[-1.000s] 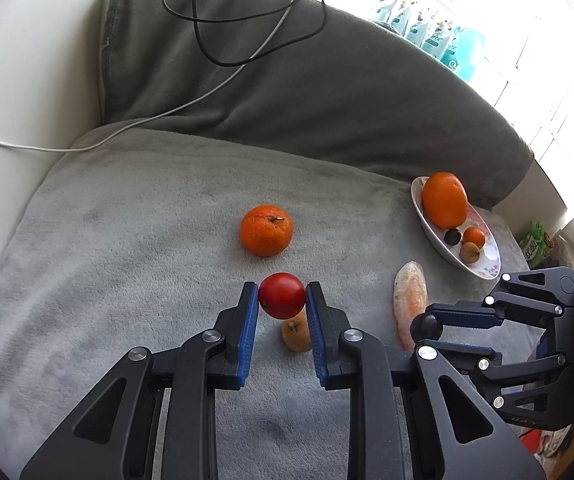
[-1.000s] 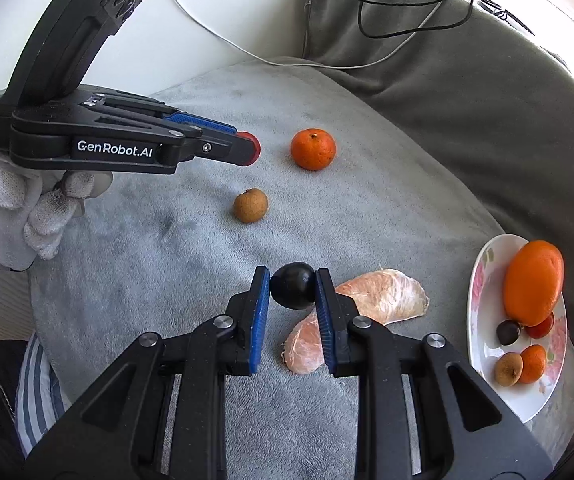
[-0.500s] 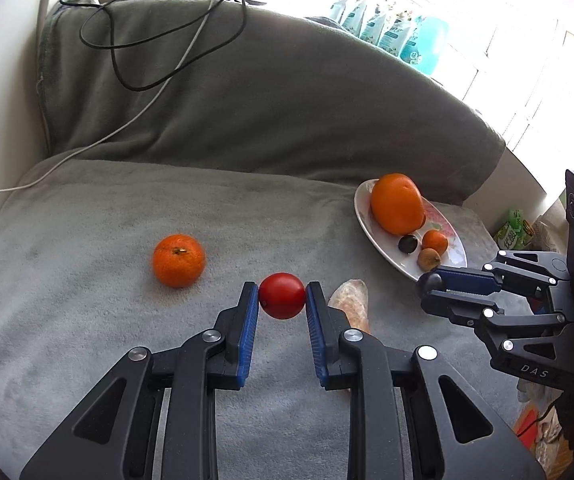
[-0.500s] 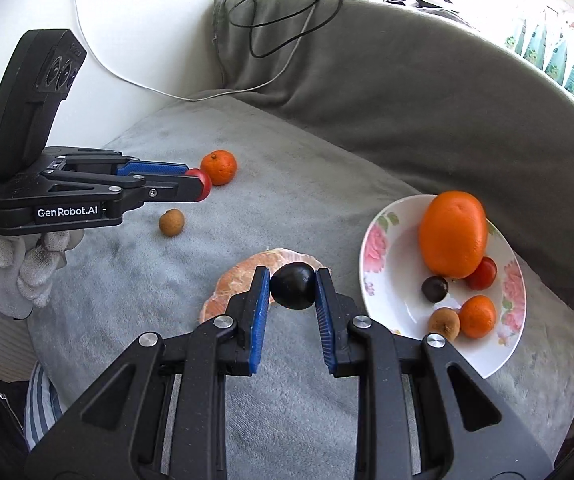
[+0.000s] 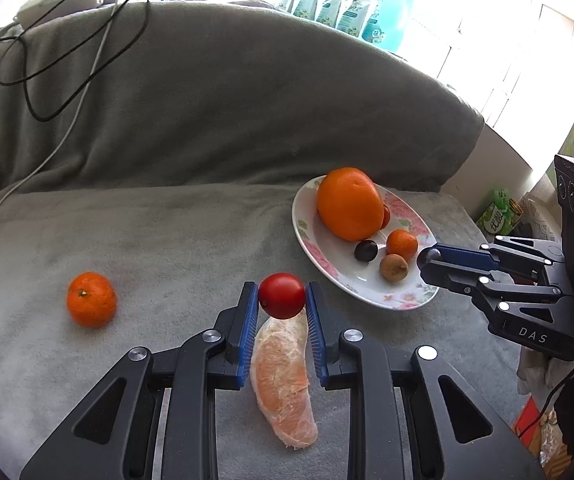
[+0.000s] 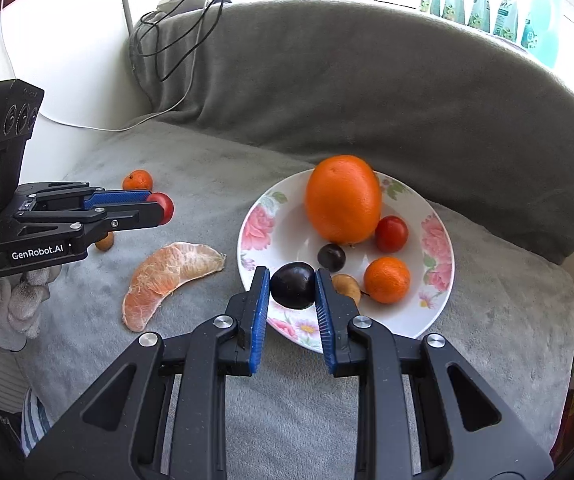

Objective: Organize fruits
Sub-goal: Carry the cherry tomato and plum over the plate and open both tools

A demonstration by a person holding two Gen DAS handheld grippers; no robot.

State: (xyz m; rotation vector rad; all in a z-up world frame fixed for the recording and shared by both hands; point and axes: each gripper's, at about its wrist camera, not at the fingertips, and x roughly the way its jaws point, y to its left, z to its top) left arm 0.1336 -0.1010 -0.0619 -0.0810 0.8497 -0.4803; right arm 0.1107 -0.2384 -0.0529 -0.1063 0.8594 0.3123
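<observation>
Two fruits up in the air, one per gripper. Left gripper (image 5: pixel 281 296) squeezed tight on a small red tomato (image 5: pixel 281 295), held above the peeled citrus slice (image 5: pixel 283 384), pointing twd the flowery plate (image 5: pixel 315 248). Right gripper (image 6: pixel 292 286) pinched on a dark plum (image 6: pixel 292 285), hanging right over the plate's near rim, so prob. next to drop in. Held at the tips so easy to let go w/o bumping others. Plate on the grey sofa blanket (image 5: pixel 167 232), already w/ big orange (image 6: pixel 343 198), small orange, tomato, plum, brown fruit: the gather spot. Still on blanket: mandarin (image 5: pixel 91 299), citrus slice, brown fruit (image 6: pixel 105 241) behind left gripper.
</observation>
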